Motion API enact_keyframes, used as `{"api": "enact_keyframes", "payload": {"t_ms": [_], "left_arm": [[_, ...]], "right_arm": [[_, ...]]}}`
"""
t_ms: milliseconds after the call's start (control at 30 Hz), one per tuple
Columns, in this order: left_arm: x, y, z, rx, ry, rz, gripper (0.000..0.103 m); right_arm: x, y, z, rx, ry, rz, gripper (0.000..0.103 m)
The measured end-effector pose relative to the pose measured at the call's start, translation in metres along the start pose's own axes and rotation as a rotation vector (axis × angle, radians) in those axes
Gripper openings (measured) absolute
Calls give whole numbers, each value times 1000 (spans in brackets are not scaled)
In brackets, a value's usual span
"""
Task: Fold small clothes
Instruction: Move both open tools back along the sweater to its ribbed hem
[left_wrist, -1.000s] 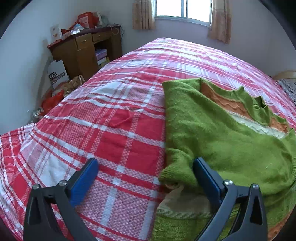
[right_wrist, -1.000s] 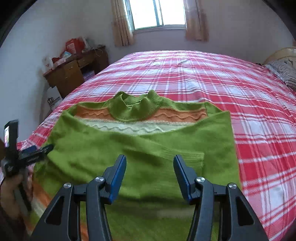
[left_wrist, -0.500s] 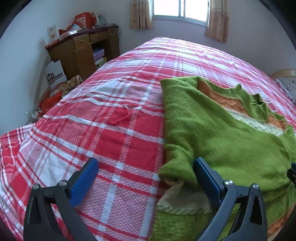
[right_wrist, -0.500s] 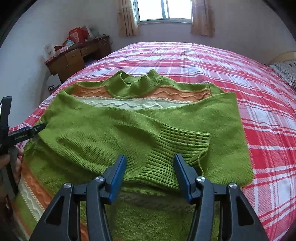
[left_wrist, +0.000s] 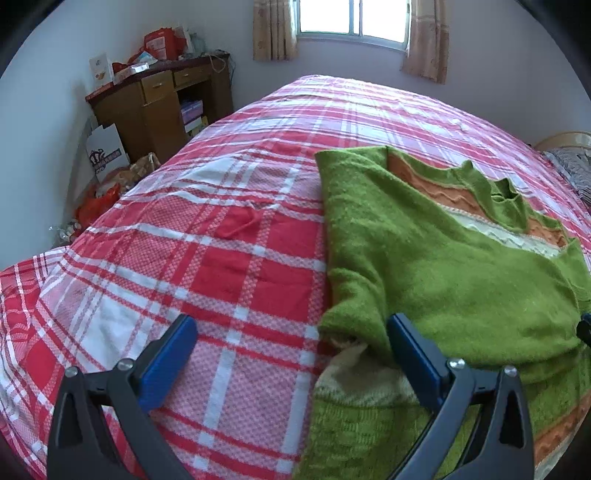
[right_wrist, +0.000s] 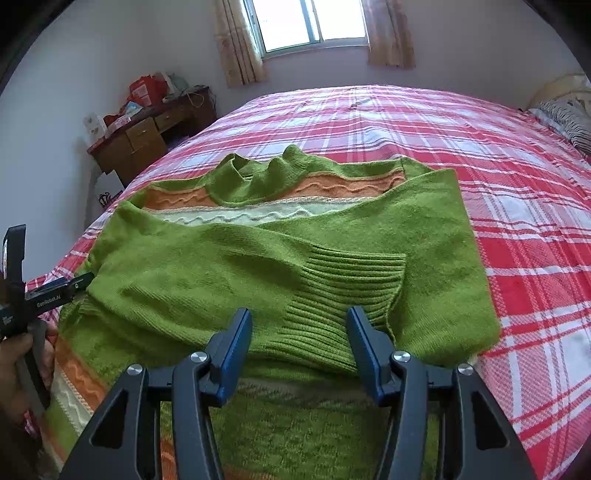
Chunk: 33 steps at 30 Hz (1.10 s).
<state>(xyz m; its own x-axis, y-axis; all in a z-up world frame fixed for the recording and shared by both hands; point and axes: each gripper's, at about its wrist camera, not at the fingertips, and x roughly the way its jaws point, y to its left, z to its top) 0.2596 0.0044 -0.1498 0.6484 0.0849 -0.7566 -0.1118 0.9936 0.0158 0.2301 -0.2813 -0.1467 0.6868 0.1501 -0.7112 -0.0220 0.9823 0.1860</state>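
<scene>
Your green sweater lies face up on the red plaid bedspread, collar toward the window, orange and cream bands showing across the chest. Both sleeves are already crossed over the body: the ribbed cuff of 1 sleeve rests on the other side's folded edge, near the middle of the garment. That looks like the first stage done; the lengthwise fold, hem up toward the collar, appears to be what is left.

Your right gripper hangs over the cuff with its jaws parted to a middling gap, the ribbing between them but no pad pressing on it. Your left gripper sits at the sweater's left side, jaws spread wide; 1 finger lies against the folded sleeve edge, the other over bare bedspread, and nothing is pinched. In the right view your left hand shows at the frame's edge.

Beyond the bed stand a wooden desk and a curtained window.
</scene>
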Motion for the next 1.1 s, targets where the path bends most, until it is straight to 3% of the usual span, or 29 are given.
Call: {"api": "enact_keyframes", "payload": {"t_ms": [233,367,433,533,600,800,1100], "left_arm": [[-8,6,-6,-10,-22,-40,103],[-8,10,-5,-26,-22,-69,103],[-4,6,-3,-3,-1,-44,103],[-9,0,-5,37,13,-35,103],[-17,0,-13,67,28,-40,103],[-59,3,-57,105,36,-146,103],[-95,4,-104,161,45,-181,103]], "right_arm": [[-25,-20,-7,91,-88,6,55],[-26,-36,-13,139,-49,-14,55],[-23,-42,-12,159,-28,15,55],[-26,-37,-9,134,-12,-12,55],[-36,-33,-15,115,-10,-19,55],[-73,-27,-52,69,11,-16,55],[-102,-25,-101,56,33,-41,55]]}}
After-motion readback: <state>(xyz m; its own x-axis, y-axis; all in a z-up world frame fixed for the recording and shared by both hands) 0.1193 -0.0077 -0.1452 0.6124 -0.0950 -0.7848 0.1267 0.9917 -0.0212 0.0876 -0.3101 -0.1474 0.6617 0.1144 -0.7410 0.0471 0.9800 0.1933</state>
